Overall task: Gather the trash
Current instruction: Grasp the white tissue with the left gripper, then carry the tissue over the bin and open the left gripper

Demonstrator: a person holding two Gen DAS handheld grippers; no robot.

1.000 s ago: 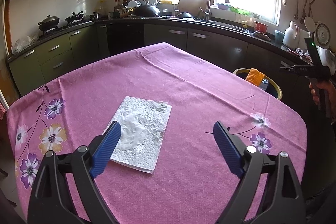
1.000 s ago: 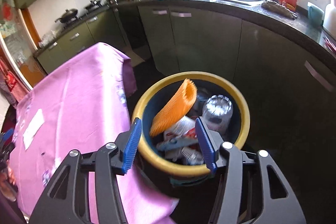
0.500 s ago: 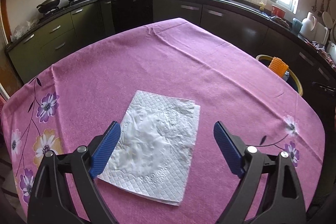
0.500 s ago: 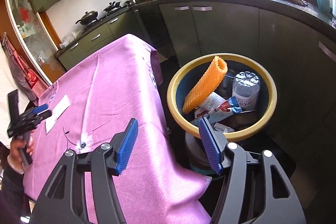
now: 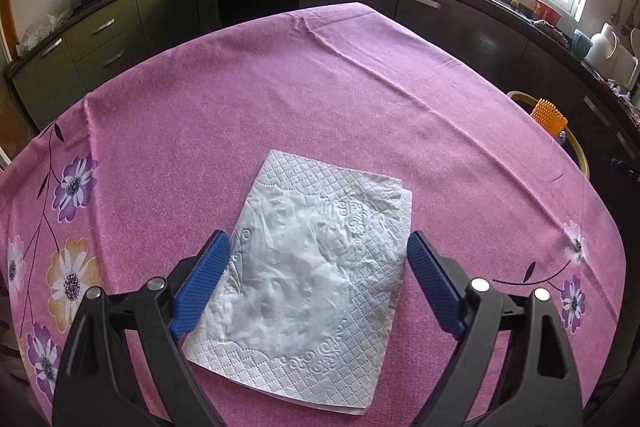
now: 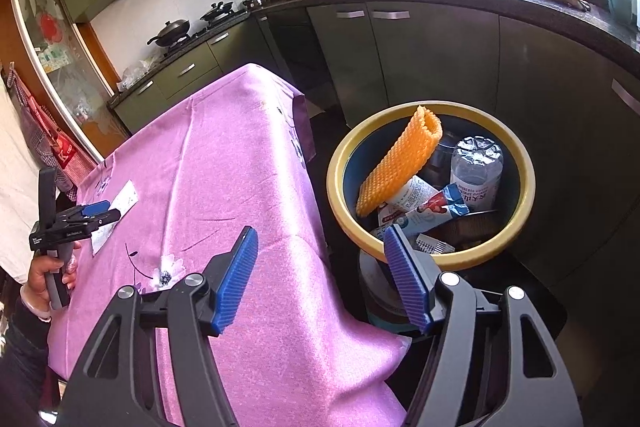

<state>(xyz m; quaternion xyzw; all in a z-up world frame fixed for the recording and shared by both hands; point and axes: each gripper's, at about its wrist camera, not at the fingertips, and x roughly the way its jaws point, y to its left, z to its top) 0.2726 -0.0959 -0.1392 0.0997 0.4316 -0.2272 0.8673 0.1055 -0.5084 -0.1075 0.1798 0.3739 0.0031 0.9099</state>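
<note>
Done: bin [image 6: 430, 259] lower right holds wrappers, 1 bottle | Left: 1 napkin [image 5: 316, 267] on table, lower centre | left gripper [image 5: 318, 277] spread wide astride it, not gripping | right gripper [image 6: 320, 277] empty, jaws just opening

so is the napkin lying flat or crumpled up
Flat: the napkin lies spread on the tablecloth, only lightly wrinkled, corners out.

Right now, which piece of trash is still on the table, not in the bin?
The white napkin, flat on the pink tablecloth between the open left gripper's fingers. The orange mesh, bottle and wrappers are in the yellow-rimmed bin.
</note>
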